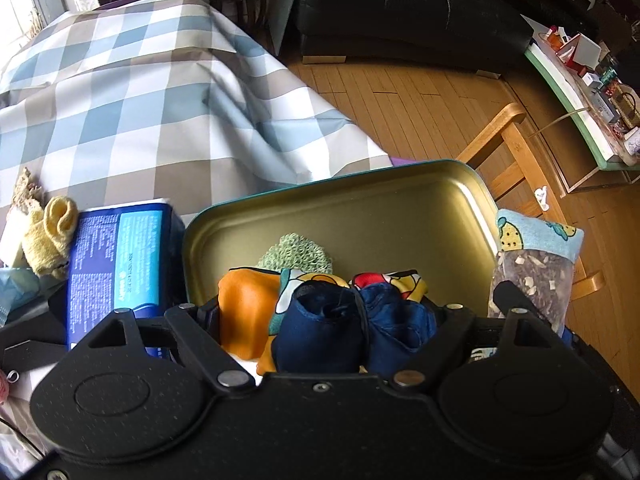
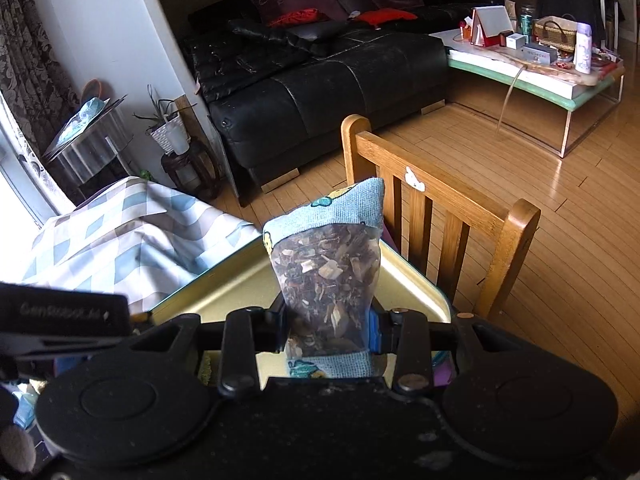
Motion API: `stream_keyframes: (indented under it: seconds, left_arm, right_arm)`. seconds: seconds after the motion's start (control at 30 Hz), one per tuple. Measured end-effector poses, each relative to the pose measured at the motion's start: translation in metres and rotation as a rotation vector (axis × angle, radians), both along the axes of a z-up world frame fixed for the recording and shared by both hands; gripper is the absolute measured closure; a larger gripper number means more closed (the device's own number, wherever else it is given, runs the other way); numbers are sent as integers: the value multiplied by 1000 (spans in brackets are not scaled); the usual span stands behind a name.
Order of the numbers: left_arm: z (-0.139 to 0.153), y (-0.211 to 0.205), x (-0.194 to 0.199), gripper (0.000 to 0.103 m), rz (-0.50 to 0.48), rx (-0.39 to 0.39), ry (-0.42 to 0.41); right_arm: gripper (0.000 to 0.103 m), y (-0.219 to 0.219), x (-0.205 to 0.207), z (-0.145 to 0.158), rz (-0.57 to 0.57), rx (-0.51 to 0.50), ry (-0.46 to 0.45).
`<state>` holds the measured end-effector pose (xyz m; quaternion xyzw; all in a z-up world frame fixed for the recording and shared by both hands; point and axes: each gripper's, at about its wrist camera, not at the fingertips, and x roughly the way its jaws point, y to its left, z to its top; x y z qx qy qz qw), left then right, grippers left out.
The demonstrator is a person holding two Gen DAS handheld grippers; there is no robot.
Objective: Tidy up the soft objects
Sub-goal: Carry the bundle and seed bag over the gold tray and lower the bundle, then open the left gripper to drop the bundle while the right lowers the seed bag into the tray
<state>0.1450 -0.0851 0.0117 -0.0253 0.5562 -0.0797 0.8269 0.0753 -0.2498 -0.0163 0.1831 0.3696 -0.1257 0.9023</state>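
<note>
The left tongs (image 1: 324, 320) stand part open over the tin, with a dark blue fabric bundle (image 1: 320, 332) and a second blue one (image 1: 396, 328) lying between the arms; whether the pads press on them I cannot tell. Beside these sit an orange pouch (image 1: 244, 312) and a green knitted piece (image 1: 296, 256), all against the tin's gold lid (image 1: 360, 208). The right tongs (image 2: 326, 334) are clamped on a clear sachet of dried bits (image 2: 324, 276) with blue towelling ends, held upright above the tin's right edge. Left of the tin lie a blue packet (image 1: 116, 264) and a yellow sock (image 1: 50, 232). Beyond spreads the checked cloth (image 1: 132, 92) on the bench, then a wooden chair (image 2: 436, 220) and a black sofa (image 2: 320, 80).
</note>
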Motion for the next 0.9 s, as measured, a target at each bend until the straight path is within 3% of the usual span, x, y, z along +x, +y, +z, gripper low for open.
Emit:
stream_keyframes:
  seconds: [0.2, 0.9]
  left_arm:
    - [0, -12, 9, 20, -37, -35, -5]
    - [4, -8, 6, 15, -19, -74, -55]
  right_arm:
    - [67, -1, 1, -1, -18, 3, 4]
    - [67, 1, 4, -4, -23, -9, 16]
